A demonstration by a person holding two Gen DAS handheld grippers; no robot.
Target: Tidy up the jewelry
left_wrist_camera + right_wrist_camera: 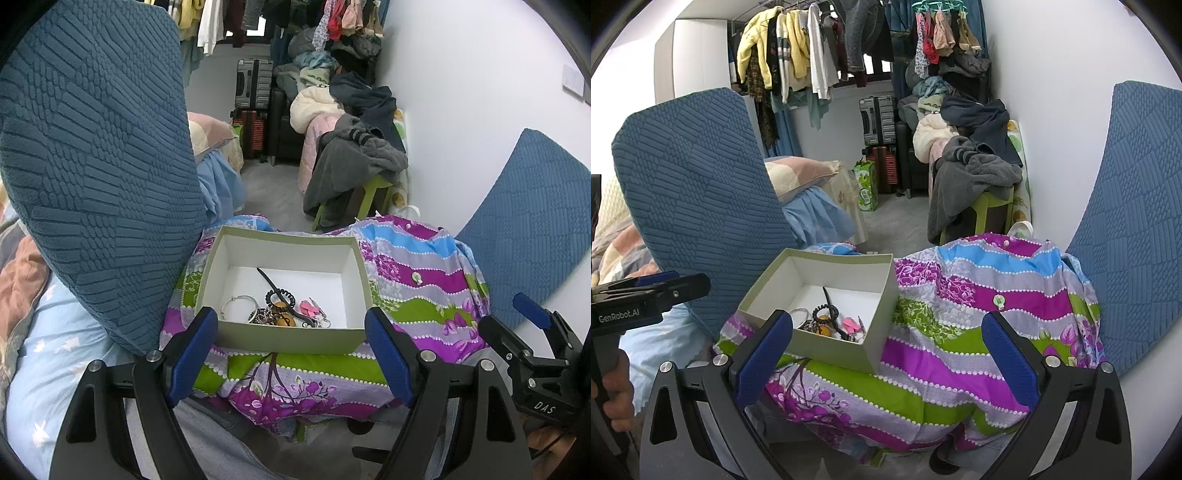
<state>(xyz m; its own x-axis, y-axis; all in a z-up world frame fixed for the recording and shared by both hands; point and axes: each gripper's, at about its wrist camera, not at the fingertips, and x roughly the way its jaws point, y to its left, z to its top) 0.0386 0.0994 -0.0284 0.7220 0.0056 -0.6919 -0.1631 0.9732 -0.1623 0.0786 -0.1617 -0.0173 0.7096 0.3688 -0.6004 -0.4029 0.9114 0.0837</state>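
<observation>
Currently: open box (284, 338) on floral cloth (960, 354) holds bangle (240, 304), hair ties, pink clip (308, 308); one small green piece (998, 301) lies outside. Left gripper (291, 354), right gripper (886, 358) spread, empty.

A blue textured cushion (701, 206) stands at left and another (1134, 229) leans on the white wall at right. Behind, a grey suitcase (879, 120) sits atop a red one (886, 168), clothes (798, 55) hang on a rail, and a grey garment (967, 177) drapes a green stool (990, 210)
</observation>
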